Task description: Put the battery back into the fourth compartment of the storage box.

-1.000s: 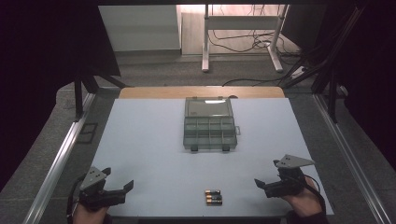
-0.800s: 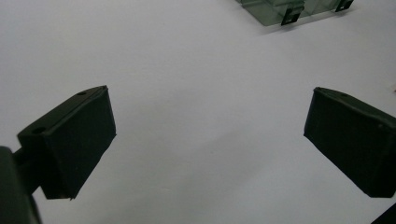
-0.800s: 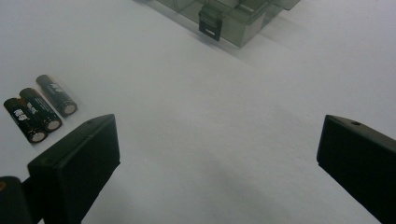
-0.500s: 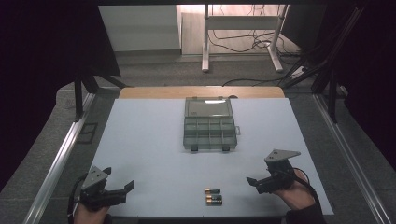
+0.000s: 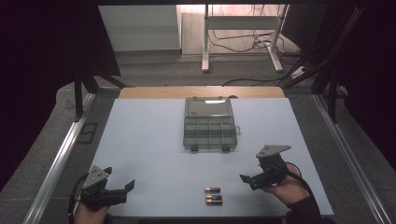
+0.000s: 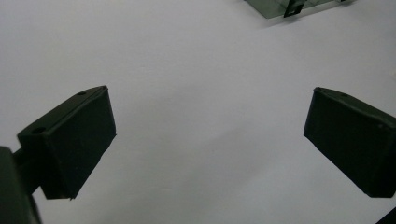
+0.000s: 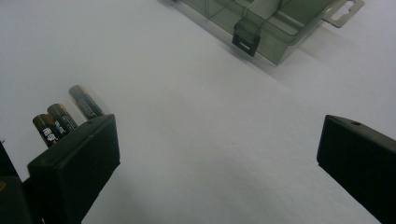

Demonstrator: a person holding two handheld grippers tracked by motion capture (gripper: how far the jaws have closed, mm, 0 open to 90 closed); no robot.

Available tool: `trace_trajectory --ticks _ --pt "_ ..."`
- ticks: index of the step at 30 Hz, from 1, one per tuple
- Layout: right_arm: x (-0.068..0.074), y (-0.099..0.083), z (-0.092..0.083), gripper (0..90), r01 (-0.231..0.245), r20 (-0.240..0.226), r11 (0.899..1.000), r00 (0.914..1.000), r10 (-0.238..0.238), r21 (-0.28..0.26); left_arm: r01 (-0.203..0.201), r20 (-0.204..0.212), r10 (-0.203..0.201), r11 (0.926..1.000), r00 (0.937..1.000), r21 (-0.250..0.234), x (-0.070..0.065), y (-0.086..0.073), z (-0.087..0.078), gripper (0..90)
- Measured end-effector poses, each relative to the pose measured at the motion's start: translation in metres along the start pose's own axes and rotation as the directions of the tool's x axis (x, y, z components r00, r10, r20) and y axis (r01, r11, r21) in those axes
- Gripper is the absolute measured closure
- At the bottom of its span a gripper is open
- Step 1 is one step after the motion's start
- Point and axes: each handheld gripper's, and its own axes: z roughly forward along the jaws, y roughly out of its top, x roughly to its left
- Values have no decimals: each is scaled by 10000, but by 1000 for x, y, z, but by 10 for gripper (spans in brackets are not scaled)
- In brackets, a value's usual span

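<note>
A clear grey compartment box (image 5: 208, 133) lies mid-table with its lid (image 5: 208, 107) folded back; its front latch (image 7: 246, 38) faces the near edge. Three small batteries (image 5: 213, 195) lie side by side near the front edge, also in the right gripper view (image 7: 63, 117). My right gripper (image 5: 247, 182) hovers just right of them, open and empty, jaws pointing left (image 7: 217, 140). My left gripper (image 5: 126, 190) rests at the front left, open and empty, over bare table (image 6: 208, 116); a corner of the box (image 6: 289, 7) shows far ahead.
The white tabletop (image 5: 149, 140) has a wooden strip (image 5: 201, 92) at its far edge and metal rails (image 5: 60, 158) along both sides. A table frame and cables (image 5: 243, 42) stand on the floor beyond.
My right gripper has moved left and a little away from the front edge, closer to the batteries. The left gripper has stayed put.
</note>
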Motion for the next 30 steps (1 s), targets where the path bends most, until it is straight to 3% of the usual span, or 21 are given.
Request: trace_trajectory --ticks 13,18,25,30 --pt "11 21 12 50 385 -214 9985 9991 -377 388 -111 85 111 9999 9999 15 0 3 4 28" --pt "24 34 25 64 634 -792 9969 9951 -597 457 -196 123 195 9998 9997 25 -1 4 5 28" --pt "36 42 40 95 1221 -927 9887 9891 -1141 867 -239 146 238 9997 9996 41 -1 5 6 28" --pt "46 45 48 185 1694 -1135 9797 9810 -1572 1069 -277 154 276 9996 9995 75 -1 5 6 30"
